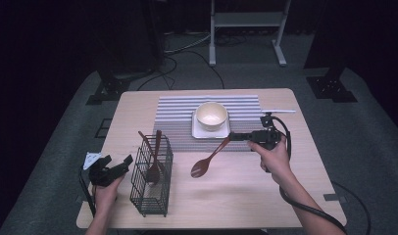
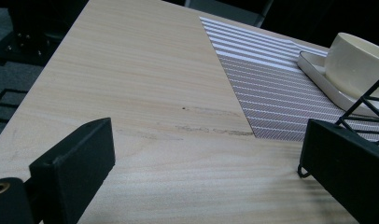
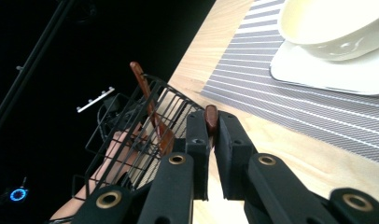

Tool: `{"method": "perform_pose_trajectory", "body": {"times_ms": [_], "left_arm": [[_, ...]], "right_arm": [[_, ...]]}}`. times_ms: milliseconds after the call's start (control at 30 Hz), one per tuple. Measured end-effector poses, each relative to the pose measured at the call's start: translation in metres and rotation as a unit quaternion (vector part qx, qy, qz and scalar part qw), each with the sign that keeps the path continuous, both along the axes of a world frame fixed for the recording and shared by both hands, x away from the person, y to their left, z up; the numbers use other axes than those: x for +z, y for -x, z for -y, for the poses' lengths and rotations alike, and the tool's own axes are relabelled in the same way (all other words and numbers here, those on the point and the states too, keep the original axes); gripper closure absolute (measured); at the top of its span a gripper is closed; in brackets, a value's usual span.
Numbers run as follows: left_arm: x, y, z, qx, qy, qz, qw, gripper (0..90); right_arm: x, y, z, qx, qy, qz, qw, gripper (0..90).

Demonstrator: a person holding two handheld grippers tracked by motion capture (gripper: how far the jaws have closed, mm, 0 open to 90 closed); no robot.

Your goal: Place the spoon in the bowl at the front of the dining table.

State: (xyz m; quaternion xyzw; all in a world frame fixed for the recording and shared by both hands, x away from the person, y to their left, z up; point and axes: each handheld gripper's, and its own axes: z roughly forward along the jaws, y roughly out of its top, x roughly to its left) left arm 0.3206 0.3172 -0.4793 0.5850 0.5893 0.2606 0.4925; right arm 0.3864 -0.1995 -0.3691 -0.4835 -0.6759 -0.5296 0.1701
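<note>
Both grippers matte black. Left gripper (image 1: 119, 163): blocky square-ended jaws, grey three-cornered plate (image 1: 91, 158) on top, black cable (image 1: 85, 188) trailing along the forearm. A brass-coloured rivet shows at its jaw pivot in left gripper view. Right gripper (image 1: 235, 136): flat rectangular pads w/ small screw holes, linkage arms w/ brass-ringed pivots (image 3: 176, 159), thick black cable (image 1: 310, 210) looping back past the forearm. Forearms bare, no sleeves visible.

Light: overhead pool on the table (image 1: 246, 191), room beyond it black | Shadows: soft, short beside the bowl (image 1: 211, 115) | Glare: mild on its rim | Blur: near jaws soft
</note>
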Motion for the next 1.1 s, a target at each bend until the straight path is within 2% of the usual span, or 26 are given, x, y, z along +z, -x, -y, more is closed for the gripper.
{"method": "perform_pose_trajectory", "body": {"times_ms": [433,1100], "left_arm": [[0.0,0.0,0.0,-0.001,0.001,0.0,1.0,2.2],[0.0,0.0,-0.001,0.0,0.006,0.0,1.0,2.2]], "right_arm": [[0.001,-0.012,0.004,-0.021,0.015,0.005,0.9996,83.3],[-0.001,-0.035,0.006,-0.05,0.022,0.011,0.9984,83.4]]}}
